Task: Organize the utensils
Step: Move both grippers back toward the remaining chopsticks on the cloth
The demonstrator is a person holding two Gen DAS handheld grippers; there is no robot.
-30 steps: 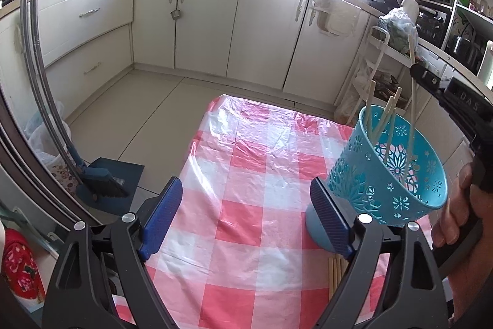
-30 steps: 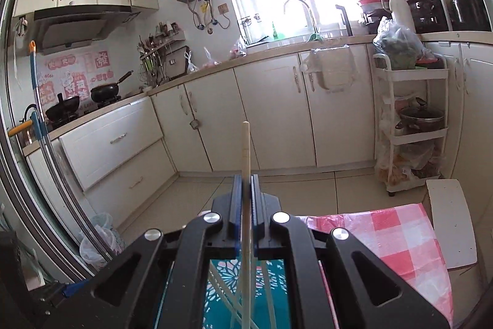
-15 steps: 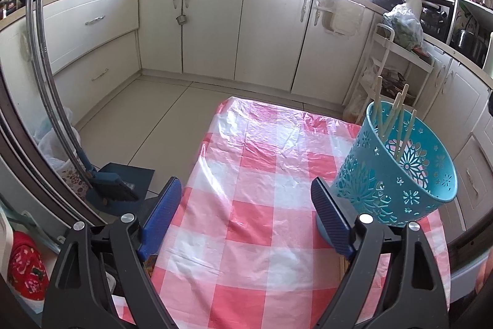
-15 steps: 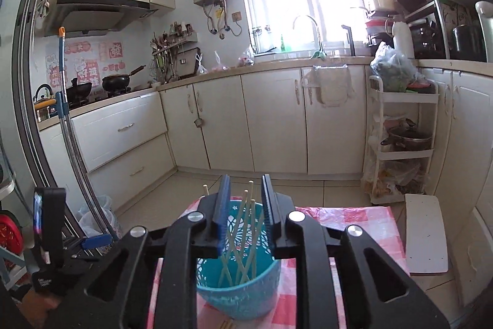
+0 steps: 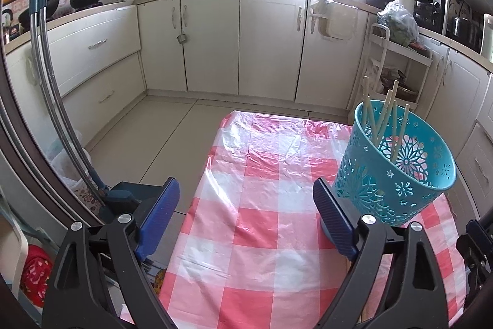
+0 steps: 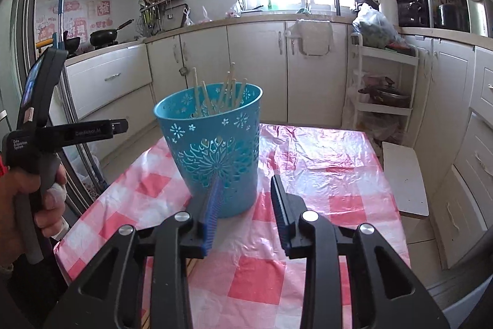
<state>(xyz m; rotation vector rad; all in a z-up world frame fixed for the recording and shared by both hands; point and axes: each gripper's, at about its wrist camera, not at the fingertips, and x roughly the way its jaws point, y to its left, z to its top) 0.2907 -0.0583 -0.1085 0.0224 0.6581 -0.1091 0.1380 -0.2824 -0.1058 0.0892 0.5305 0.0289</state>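
Released chopsticks [image 6: 229,91] stand in basket [image 6: 212,144]; right claw [image 6: 246,205] opening, empty.

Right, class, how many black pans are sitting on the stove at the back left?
2. The long-handled pan sits on the stove, and the second pan is just left of it. Others may be hidden at the frame's edge.

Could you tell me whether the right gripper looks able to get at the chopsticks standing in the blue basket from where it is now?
Probably yes: the right gripper is open and empty just before the blue basket, whose open top leaves the chopsticks sticking out unobstructed.
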